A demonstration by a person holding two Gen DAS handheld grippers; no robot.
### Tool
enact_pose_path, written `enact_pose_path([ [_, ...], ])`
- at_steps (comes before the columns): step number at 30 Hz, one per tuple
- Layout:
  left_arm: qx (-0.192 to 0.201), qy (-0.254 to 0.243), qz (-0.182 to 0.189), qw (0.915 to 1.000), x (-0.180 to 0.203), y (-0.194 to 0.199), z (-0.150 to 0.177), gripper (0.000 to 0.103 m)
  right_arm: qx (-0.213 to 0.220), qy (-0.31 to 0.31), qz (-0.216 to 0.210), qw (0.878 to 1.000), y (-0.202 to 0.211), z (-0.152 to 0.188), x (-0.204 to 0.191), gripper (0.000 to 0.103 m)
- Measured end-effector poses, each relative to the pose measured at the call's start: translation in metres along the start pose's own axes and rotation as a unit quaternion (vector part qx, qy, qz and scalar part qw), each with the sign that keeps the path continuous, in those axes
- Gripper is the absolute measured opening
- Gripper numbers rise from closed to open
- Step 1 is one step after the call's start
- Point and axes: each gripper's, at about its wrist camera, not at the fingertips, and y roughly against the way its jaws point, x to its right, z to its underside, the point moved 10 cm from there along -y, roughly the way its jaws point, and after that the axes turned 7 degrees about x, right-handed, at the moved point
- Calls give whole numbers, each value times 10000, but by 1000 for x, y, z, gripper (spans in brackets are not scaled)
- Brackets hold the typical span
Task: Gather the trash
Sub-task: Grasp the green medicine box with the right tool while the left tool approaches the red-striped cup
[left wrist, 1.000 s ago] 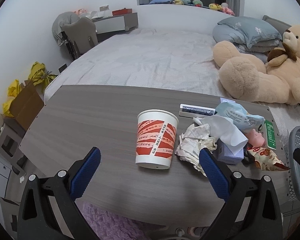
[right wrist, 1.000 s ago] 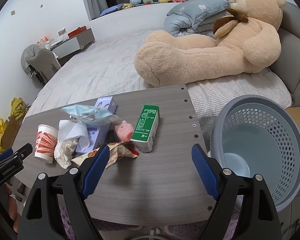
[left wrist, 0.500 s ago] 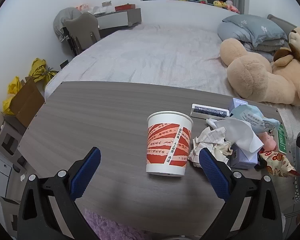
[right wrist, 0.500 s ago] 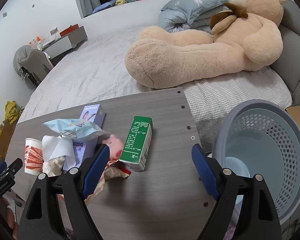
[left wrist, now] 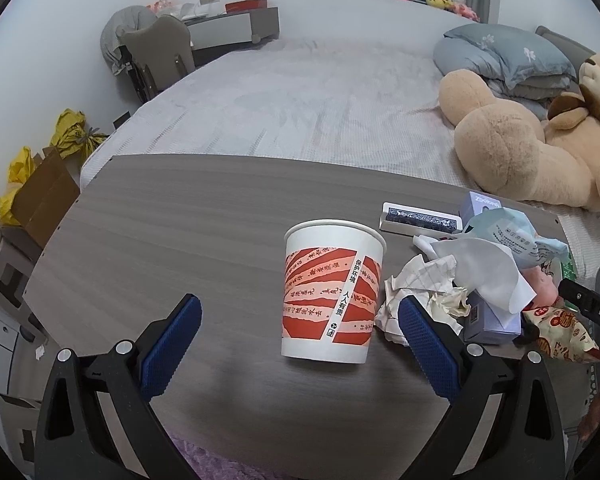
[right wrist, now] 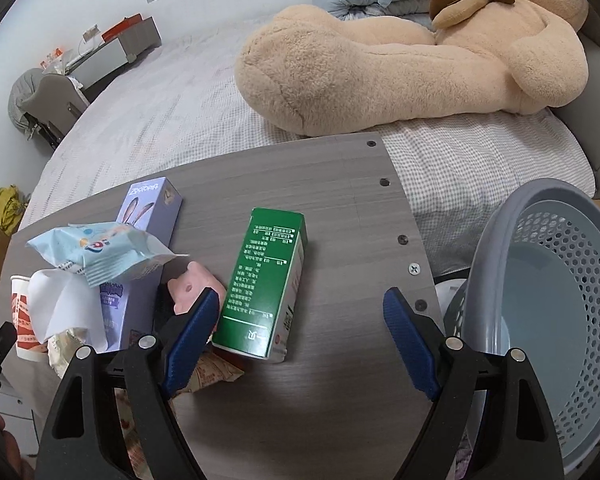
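L gripper (left wrist: 300,322) wide apart, paper cup (left wrist: 331,291) btwn pads; R gripper (right wrist: 302,332) spread, green carton (right wrist: 266,284) btwn.

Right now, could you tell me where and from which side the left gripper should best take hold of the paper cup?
Probably across the mid wall of the paper cup, approaching level from the near table edge. It stands upright between the open left gripper fingers, and crumpled paper crowds its right side.

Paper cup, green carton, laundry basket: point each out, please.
paper cup (left wrist: 332,292): left wrist view, red-printed side wall.
green carton (right wrist: 266,280): right wrist view, printed top face.
laundry basket (right wrist: 496,236): right wrist view, near rim.
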Motion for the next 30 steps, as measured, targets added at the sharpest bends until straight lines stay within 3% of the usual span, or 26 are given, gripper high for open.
enact_pose_path([
  [5, -26, 14, 23, 10000, 2, -3, 0, 97, -9, 27, 190, 9998, 5, 4, 11, 80],
  [14, -37, -3, 5, 10000, 3, -5, 1, 97, -38, 185, 170, 9997, -9, -1, 8, 79],
  [23, -43, 4, 74, 10000, 2, -6, -1, 97, -145, 283, 68, 9995, -21, 0, -3, 31],
  [30, -114, -33, 141, 9998, -2, -6, -1, 97, 7, 143, 4, 9999, -9, -2, 3, 29],
])
